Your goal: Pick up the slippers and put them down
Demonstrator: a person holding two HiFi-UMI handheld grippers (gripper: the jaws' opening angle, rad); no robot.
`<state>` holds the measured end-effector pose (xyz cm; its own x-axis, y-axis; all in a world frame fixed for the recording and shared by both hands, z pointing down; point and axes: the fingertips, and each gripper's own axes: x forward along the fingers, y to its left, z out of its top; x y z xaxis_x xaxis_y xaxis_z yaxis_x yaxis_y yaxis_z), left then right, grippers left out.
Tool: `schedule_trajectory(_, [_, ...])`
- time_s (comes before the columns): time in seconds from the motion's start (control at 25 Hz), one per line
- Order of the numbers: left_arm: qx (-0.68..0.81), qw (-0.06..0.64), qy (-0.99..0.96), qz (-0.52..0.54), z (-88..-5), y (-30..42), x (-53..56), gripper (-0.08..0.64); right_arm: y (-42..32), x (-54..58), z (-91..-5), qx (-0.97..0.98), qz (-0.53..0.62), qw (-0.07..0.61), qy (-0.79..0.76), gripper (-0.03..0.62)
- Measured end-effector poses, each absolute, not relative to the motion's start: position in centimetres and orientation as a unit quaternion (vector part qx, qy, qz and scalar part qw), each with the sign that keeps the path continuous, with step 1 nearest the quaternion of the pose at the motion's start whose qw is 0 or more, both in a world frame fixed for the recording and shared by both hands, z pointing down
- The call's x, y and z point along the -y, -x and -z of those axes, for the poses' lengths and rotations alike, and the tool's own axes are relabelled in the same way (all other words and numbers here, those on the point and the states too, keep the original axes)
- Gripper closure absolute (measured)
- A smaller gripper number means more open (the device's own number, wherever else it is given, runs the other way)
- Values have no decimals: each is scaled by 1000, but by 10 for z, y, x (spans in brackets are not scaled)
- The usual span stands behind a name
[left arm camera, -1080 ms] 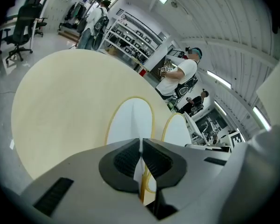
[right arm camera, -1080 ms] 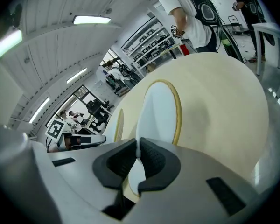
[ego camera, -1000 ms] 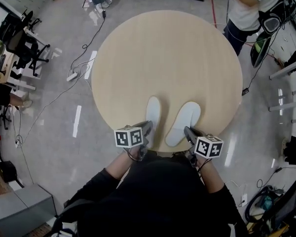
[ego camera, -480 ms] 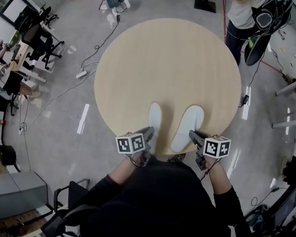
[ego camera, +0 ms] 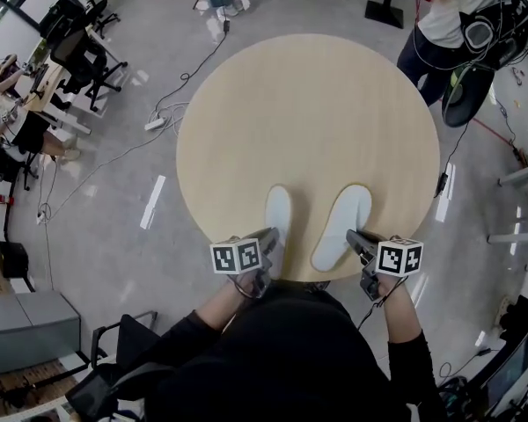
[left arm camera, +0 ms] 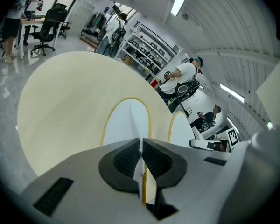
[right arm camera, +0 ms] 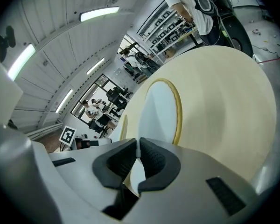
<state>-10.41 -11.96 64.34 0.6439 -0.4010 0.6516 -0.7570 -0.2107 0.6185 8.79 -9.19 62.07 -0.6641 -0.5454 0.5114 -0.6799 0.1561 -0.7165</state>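
Two white slippers lie side by side on the round wooden table [ego camera: 308, 104], close to its near edge. My left gripper [ego camera: 269, 238] is shut on the heel edge of the left slipper [ego camera: 278, 214]. In the left gripper view a thin white flap is pinched between the pads of this gripper [left arm camera: 141, 143], and the left slipper [left arm camera: 128, 120] stretches ahead with a yellow rim. My right gripper [ego camera: 353, 238] is shut on the heel of the right slipper [ego camera: 343, 225]. The right gripper view shows this gripper [right arm camera: 138, 154] clamping a white edge of the right slipper [right arm camera: 161, 108].
A person [ego camera: 462, 11] stands beyond the table's far right edge. Cables and a power strip [ego camera: 154, 123] lie on the floor to the left, with office chairs [ego camera: 84, 55] further left. A grey cabinet [ego camera: 26, 328] stands at the lower left.
Both grippers keep their hold. The right gripper and its slipper have shifted a little to the right, widening the gap between the slippers. The head view has swung slightly.
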Motion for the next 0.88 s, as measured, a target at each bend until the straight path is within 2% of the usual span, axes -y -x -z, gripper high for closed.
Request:
schedule_trajectory(0.6, [333, 518, -771, -163, -678, 65, 224, 522, -65, 182, -652, 745, -503, 186, -398, 561])
schedule_trajectory(0.88, [333, 529, -765, -157, -676, 45, 242, 522, -73, 204, -656, 750, -503, 208, -376, 561])
